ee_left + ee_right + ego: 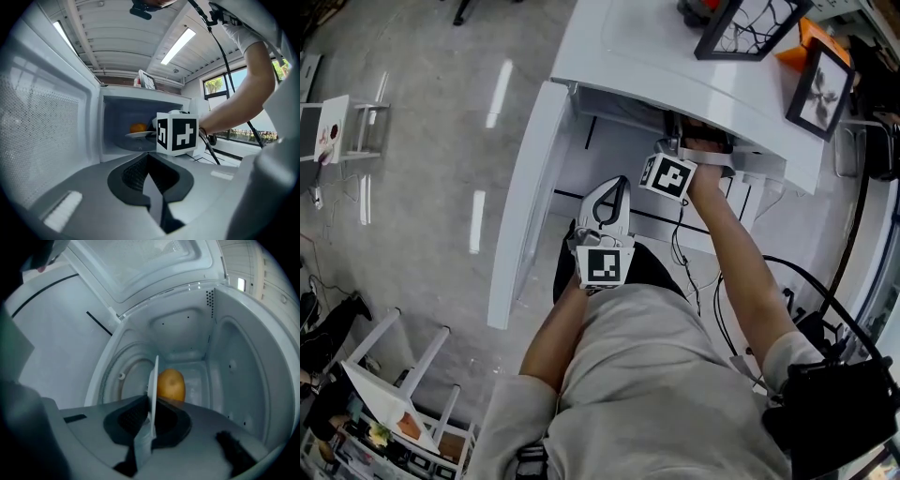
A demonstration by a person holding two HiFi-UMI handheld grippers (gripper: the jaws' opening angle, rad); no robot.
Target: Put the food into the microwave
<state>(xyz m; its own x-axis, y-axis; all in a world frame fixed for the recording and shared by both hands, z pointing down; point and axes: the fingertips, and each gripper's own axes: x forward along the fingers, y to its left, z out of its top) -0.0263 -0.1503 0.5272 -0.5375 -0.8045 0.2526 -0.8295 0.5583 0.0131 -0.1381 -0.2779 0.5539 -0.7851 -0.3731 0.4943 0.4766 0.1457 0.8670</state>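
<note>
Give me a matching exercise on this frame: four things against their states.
Things: 1 right gripper; 2 left gripper; 3 microwave door; 4 orange food.
States: a swung open; b jaws together, empty; c on the plate, inside the microwave; d shut on the plate's rim.
Pairs: 1-d; 2-b; 3-a; 4-c.

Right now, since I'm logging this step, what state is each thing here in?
Microwave door: open.
Plate: held by its rim, inside the microwave.
Food: on the plate.
Right gripper: shut on the plate.
Left gripper: shut, empty.
</note>
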